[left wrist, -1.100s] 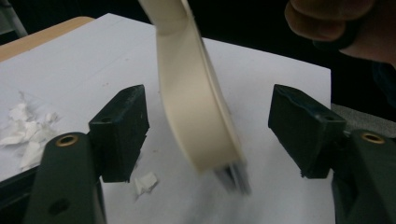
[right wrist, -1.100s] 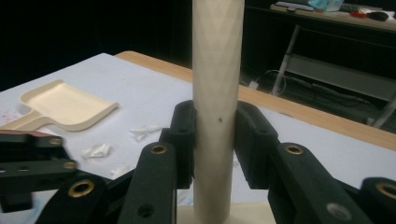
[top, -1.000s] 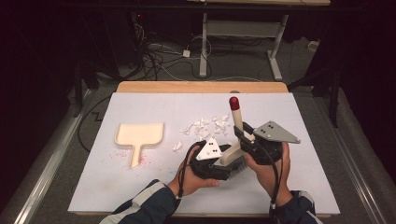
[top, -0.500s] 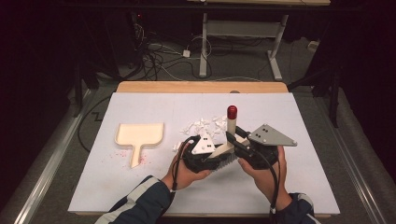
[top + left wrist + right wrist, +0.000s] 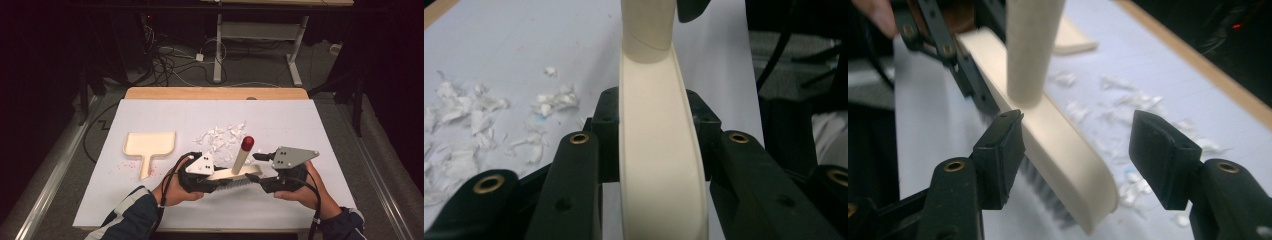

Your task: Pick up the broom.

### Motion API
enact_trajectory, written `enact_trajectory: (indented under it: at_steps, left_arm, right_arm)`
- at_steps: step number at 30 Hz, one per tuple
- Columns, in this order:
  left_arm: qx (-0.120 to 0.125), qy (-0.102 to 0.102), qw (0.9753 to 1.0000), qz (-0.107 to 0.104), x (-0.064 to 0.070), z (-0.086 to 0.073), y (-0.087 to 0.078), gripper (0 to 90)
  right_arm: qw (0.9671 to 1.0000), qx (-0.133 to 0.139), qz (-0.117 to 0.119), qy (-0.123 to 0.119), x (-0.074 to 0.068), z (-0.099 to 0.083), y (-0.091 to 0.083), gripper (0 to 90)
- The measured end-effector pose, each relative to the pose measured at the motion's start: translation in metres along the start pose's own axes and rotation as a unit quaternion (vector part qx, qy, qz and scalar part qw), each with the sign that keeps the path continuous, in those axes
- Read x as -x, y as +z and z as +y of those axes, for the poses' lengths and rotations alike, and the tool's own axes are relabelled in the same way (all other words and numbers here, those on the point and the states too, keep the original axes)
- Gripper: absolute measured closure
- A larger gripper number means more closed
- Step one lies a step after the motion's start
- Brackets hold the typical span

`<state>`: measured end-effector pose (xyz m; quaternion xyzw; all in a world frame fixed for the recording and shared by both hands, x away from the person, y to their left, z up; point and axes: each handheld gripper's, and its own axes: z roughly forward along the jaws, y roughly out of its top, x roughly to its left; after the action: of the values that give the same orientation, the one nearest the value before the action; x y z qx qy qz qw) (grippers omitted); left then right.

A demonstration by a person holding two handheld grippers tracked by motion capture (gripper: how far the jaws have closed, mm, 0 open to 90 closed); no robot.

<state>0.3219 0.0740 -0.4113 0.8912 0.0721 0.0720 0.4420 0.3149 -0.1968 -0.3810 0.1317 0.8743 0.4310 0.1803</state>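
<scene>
A brush [image 5: 235,175] with a cream wooden back and dark bristles lies low over the white bench [image 5: 150,210], near the person's edge. Its round handle [image 5: 242,155] sticks up at a slant and has a red tip.

The left gripper [image 5: 220,176] holds one end of the brush. In the left gripper view, its jaws are clamped on the two long sides of the cream back [image 5: 659,165], touching it.

The right gripper [image 5: 261,176] is at the other end of the brush. In the right gripper view, its jaws stand apart. The brush end [image 5: 1068,165] sits between them. The left jaw is just beside the brush back, and the right jaw is well away from it.

A heap of small white paper scraps [image 5: 222,137] lies on the bench just behind the brush. A cream wooden dustpan [image 5: 149,146] lies flat to the left, well apart from the brush, with its handle pointing at the person.
</scene>
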Motion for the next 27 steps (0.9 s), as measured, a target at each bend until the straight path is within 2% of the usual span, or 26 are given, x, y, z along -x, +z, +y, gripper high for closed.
enact_trajectory:
  at_steps: [1, 2, 3, 4, 5, 7, 8, 9, 10, 11, 13, 17, 18, 21, 24, 25, 26, 27]
  left_arm:
    - [-0.006, 0.002, 1.0, -0.006, 0.001, -0.002, 0.0, 65.2]
    - [-0.015, 0.01, 0.9997, -0.019, 0.004, -0.004, 0.0, 65.1]
    - [-0.021, 0.016, 0.9994, -0.022, 0.005, -0.004, 0.001, 65.2]
    - [-0.021, 0.016, 0.9994, -0.022, 0.005, -0.004, 0.001, 65.1]
    - [-0.023, 0.023, 0.9991, -0.029, 0.008, -0.004, 0.002, 65.1]
    - [-0.023, 0.026, 0.9989, -0.031, 0.008, -0.003, 0.002, 65.1]
    - [-0.019, 0.026, 0.9987, -0.041, 0.009, -0.002, 0.003, 65.1]
    - [-0.019, 0.026, 0.9987, -0.041, 0.009, -0.002, 0.003, 65.1]
    - [-0.022, 0.031, 0.9982, -0.046, 0.011, -0.002, 0.005, 65.1]
    - [-0.022, 0.031, 0.9982, -0.046, 0.011, -0.002, 0.005, 65.1]
    - [-0.023, 0.031, 0.9977, -0.056, 0.012, -0.002, 0.007, 65.1]
    - [-0.024, 0.032, 0.997, -0.066, 0.011, -0.002, 0.008, 65.0]
    - [-0.025, 0.035, 0.9968, -0.068, 0.011, -0.002, 0.009, 64.6]
    - [-0.027, 0.035, 0.9969, -0.065, 0.01, -0.002, 0.009, 60.9]
    - [-0.019, 0.029, 0.9987, -0.039, 0.007, 0.0, 0.0, 55.3]
    - [-0.013, 0.027, 0.9992, -0.028, 0.006, 0.001, -0.004, 53.5]
    - [-0.013, 0.027, 0.9992, -0.028, 0.006, 0.001, -0.004, 50.4]
    - [-0.007, 0.022, 0.9996, -0.014, 0.005, 0.002, -0.007, 50.4]
  right_arm:
    - [1.0, 0.0, 0.0, 0.0, 0.0, 0.0, 0.0, 39.9]
    - [0.9993, -0.011, 0.025, -0.028, -0.005, -0.006, 0.01, 40.4]
    - [0.9986, -0.02, 0.035, -0.035, -0.007, -0.008, 0.016, 39.9]
    - [0.9986, -0.02, 0.035, -0.035, -0.007, -0.008, 0.016, 39.9]
    - [0.9968, -0.031, 0.058, -0.045, -0.011, -0.01, 0.026, 40.1]
    - [0.9952, -0.04, 0.072, -0.052, -0.014, -0.011, 0.034, 40.3]
    - [0.9947, -0.04, 0.08, -0.051, -0.016, -0.011, 0.037, 42.7]
    - [0.9947, -0.04, 0.08, -0.051, -0.016, -0.011, 0.037, 42.7]
    - [0.993, -0.04, 0.095, -0.057, -0.019, -0.012, 0.041, 44.4]
    - [0.993, -0.04, 0.095, -0.057, -0.019, -0.012, 0.041, 44.4]
    - [0.9906, -0.033, 0.118, -0.06, -0.021, -0.013, 0.045, 51.4]
    - [0.9892, -0.03, 0.131, -0.059, -0.021, -0.016, 0.046, 56.1]
    - [0.9863, -0.026, 0.15, -0.064, -0.021, -0.018, 0.046, 63.4]
    - [0.9867, -0.033, 0.144, -0.068, -0.024, -0.016, 0.046, 66.9]
    - [0.9887, -0.033, 0.129, -0.068, -0.024, -0.013, 0.045, 67.7]
    - [0.9899, -0.037, 0.124, -0.057, -0.024, -0.013, 0.044, 67.7]
    - [0.9899, -0.037, 0.124, -0.057, -0.024, -0.013, 0.044, 67.7]
    - [0.9914, -0.04, 0.115, -0.047, -0.024, -0.013, 0.042, 67.7]
